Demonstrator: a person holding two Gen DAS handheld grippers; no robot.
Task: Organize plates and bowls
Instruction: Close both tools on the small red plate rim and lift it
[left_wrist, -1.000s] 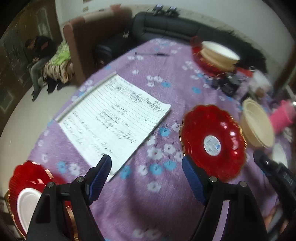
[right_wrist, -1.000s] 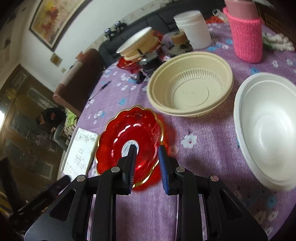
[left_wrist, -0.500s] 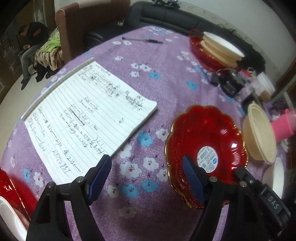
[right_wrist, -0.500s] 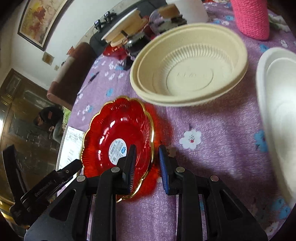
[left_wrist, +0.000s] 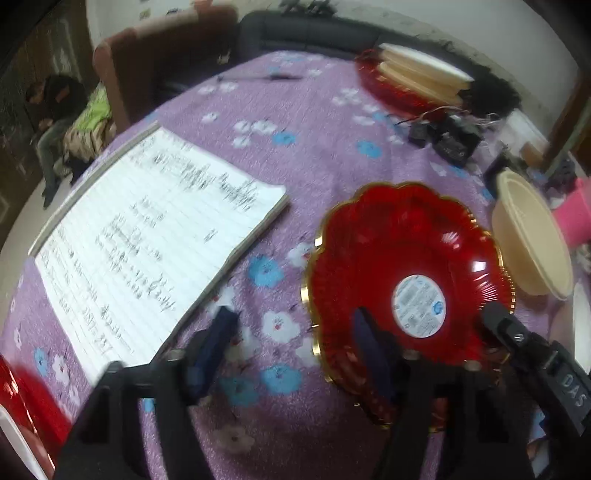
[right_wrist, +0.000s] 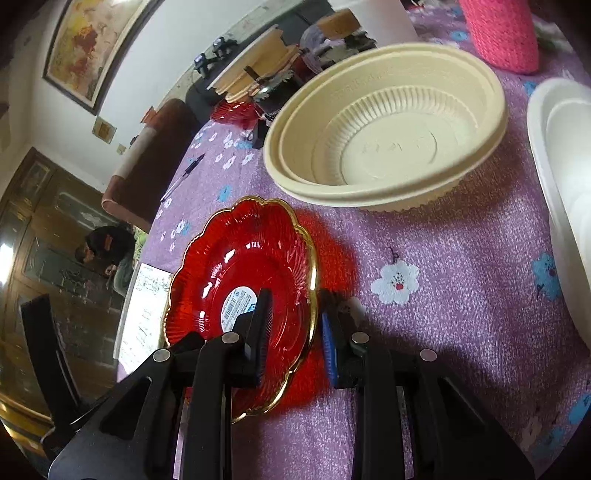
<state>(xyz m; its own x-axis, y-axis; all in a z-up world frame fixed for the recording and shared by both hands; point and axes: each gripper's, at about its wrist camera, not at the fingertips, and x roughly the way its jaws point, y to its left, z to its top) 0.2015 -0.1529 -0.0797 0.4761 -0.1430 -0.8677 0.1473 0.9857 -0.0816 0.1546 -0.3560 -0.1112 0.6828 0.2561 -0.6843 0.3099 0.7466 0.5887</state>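
A red scalloped plate (right_wrist: 243, 280) with a gold rim lies on the purple flowered tabletop (right_wrist: 461, 280), its near edge caught between the two fingers of the right gripper (right_wrist: 295, 325). The jaws stand a narrow way apart, one finger over the plate's inside, the other outside the rim toward 3 o'clock; whether the pads already press on the rim cannot be told. The grasp appears to turn on that one relation: the rim runs straight up between the fingers toward 12 o'clock, so the jaws need only shut.

From the left wrist view the same red scalloped plate (left_wrist: 406, 280) lies at about 2 o'clock from the left gripper (left_wrist: 295, 354), whose jaws hang wide with nothing between them; its right finger overlaps the plate's near-left edge in the picture, and contact is uncertain. The right gripper is the better placed.

A cream bowl (right_wrist: 388, 136) sits just beyond the plate at 1 o'clock, near but apart from it, and a white bowl (right_wrist: 565, 206) lies at 3 o'clock. A lifted plate would likely have to clear the cream bowl's rim. A stack of plates and bowls (left_wrist: 417, 81) waits at the far side of the tabletop, with a tangle of black electronics (left_wrist: 447, 136) between. A handwritten notebook (left_wrist: 147, 243) lies at 10 o'clock of the left gripper, well clear.
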